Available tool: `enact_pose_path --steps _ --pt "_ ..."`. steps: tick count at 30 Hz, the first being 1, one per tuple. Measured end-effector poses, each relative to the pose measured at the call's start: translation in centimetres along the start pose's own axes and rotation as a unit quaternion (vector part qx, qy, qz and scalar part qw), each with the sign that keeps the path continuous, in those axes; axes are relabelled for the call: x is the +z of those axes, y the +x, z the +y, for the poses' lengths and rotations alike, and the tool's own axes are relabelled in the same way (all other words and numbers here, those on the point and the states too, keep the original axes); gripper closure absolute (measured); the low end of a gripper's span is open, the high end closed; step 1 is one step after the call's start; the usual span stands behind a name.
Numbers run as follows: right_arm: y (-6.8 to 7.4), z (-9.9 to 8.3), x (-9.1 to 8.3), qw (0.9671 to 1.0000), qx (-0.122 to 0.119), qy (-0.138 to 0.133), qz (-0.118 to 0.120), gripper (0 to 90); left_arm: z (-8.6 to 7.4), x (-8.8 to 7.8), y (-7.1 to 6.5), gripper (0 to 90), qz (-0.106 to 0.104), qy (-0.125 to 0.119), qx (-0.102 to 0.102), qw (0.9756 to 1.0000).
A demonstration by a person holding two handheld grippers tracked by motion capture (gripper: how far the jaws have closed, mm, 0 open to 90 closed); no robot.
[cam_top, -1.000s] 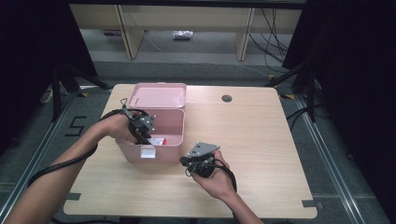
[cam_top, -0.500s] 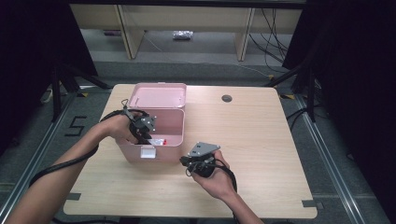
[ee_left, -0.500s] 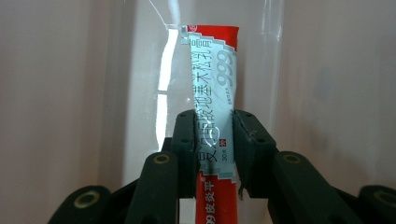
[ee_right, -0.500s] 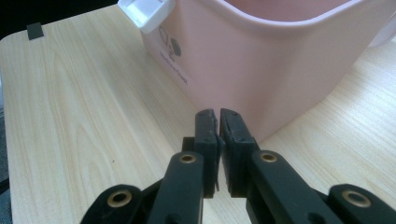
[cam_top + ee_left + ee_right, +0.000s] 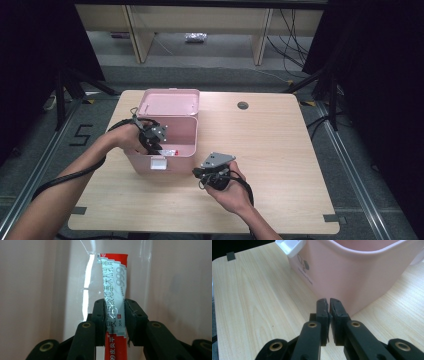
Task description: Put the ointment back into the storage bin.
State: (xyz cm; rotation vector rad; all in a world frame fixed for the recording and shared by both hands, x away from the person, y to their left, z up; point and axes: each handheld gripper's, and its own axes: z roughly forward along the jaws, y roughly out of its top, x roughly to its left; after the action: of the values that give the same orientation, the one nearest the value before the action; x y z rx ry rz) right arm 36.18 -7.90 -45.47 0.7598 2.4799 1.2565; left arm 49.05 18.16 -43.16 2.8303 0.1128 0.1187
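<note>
Pink plastic makes up the box (image 5: 167,145), which stands open on the table (image 5: 280,150) with its lid (image 5: 169,102) tipped back behind it. That leaves the top free for the left gripper (image 5: 156,137), which reaches down inside the box with its jaws clamped on a red and white sachet (image 5: 113,290). Gripped near one end, the sachet runs lengthwise straight out from the jaws, in line with them, its far end pointing deeper into the box beside a clear film against the wall, likely so it can slip in or out cleanly. Just in front of the box's near right corner, the right gripper (image 5: 328,305) waits above the table, jaws closed, holding nothing.
</note>
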Motion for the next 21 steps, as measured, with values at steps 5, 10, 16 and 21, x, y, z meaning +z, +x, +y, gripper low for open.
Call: enact_pose_path --steps 5,10,16,21 --pt "0.09 -0.03 -0.04 0.9999 0.011 0.003 0.001 86.6 0.02 -0.08 0.06 70.9 -0.001 0.006 0.004 1.0" --pt "0.11 -0.02 0.0 0.9999 0.011 0.003 0.001 86.5 -0.02 0.0 0.08 70.9 -0.001 0.004 0.002 1.0" --pt "0.07 0.01 -0.02 0.9999 0.01 0.002 0.001 85.6 -0.1 0.07 0.15 69.7 -0.007 0.008 -0.009 0.9999" --pt "0.03 0.03 -0.1 0.9999 0.014 0.003 -0.002 85.0 0.01 -0.32 0.24 62.1 -0.001 0.004 -0.01 0.9999"
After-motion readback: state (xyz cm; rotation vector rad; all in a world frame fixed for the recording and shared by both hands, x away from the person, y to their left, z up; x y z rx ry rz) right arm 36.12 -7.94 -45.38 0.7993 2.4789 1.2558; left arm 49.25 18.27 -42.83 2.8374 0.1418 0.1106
